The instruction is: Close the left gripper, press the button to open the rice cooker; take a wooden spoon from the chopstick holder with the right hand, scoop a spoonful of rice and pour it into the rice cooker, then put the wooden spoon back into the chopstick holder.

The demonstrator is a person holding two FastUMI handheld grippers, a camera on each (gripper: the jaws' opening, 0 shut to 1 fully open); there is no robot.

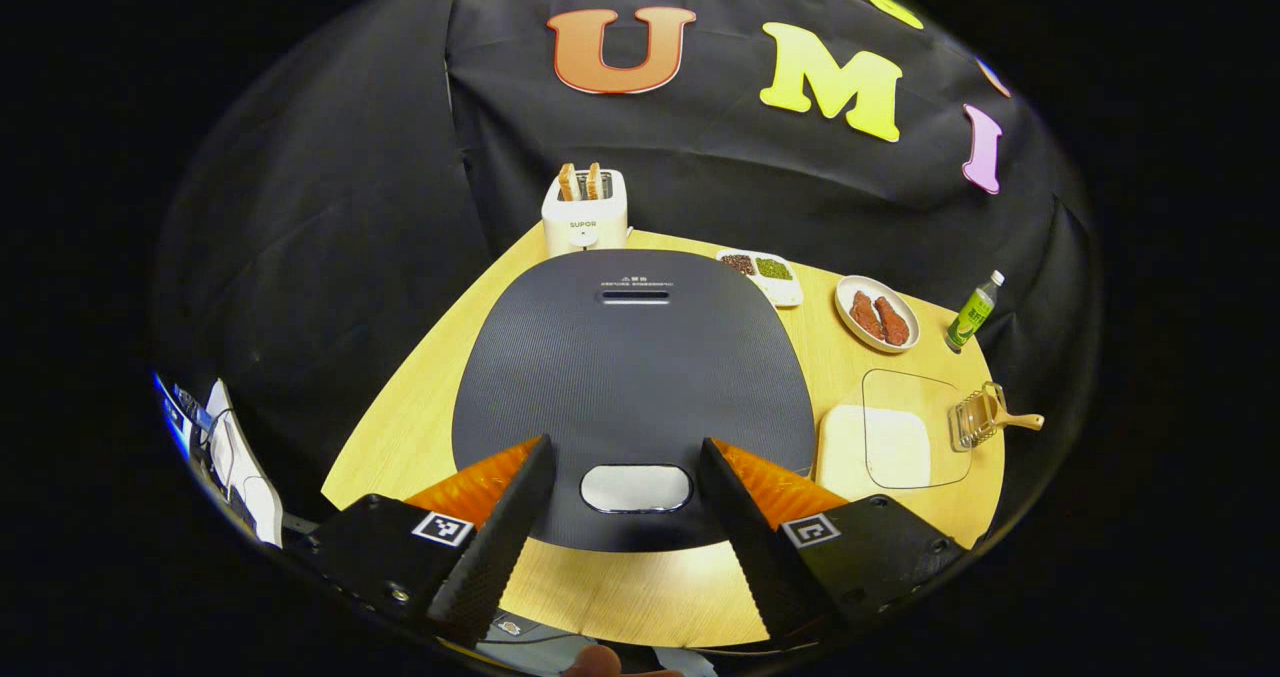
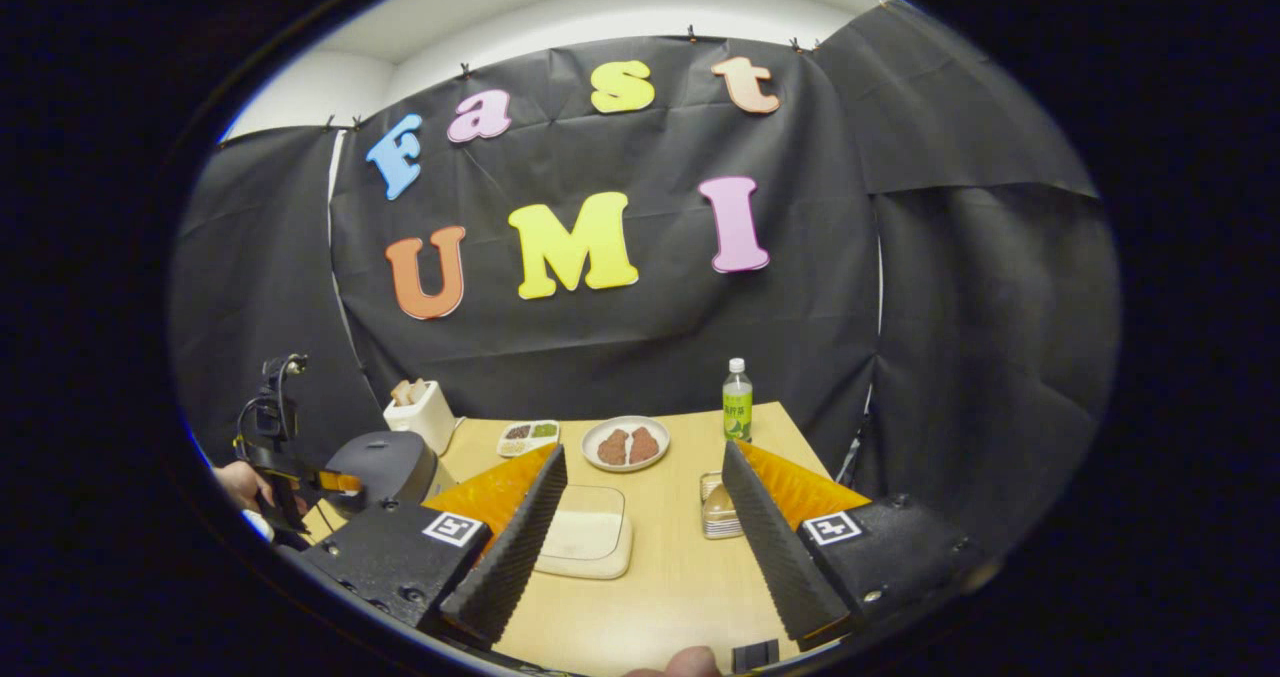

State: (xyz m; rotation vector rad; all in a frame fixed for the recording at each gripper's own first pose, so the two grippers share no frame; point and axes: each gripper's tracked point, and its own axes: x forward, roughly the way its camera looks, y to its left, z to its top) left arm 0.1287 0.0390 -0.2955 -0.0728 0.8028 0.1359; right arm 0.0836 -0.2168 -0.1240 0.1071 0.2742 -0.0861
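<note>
The rice cooker (image 1: 630,357) has a dark lid that is down, with an oval button (image 1: 636,487) at its near edge. My left gripper (image 1: 625,447) hangs open above it, one finger on each side of the button. To the right stand a white rice container (image 1: 895,442) under a clear lid and a clear chopstick holder (image 1: 975,419) with the wooden spoon (image 1: 1020,420) in it. My right gripper (image 2: 640,547) is open and holds nothing, above the table between the rice container (image 2: 590,535) and the chopstick holder (image 2: 718,509). The rice cooker (image 2: 385,465) sits far left.
At the back stand a white toaster (image 1: 585,215) with bread, a tray of beans (image 1: 765,275), a plate of reddish food (image 1: 878,315) and a green bottle (image 1: 972,312). A hand (image 2: 235,482) holds the left gripper (image 2: 300,482) by the cooker. The table's edge (image 1: 390,427) runs close on the left.
</note>
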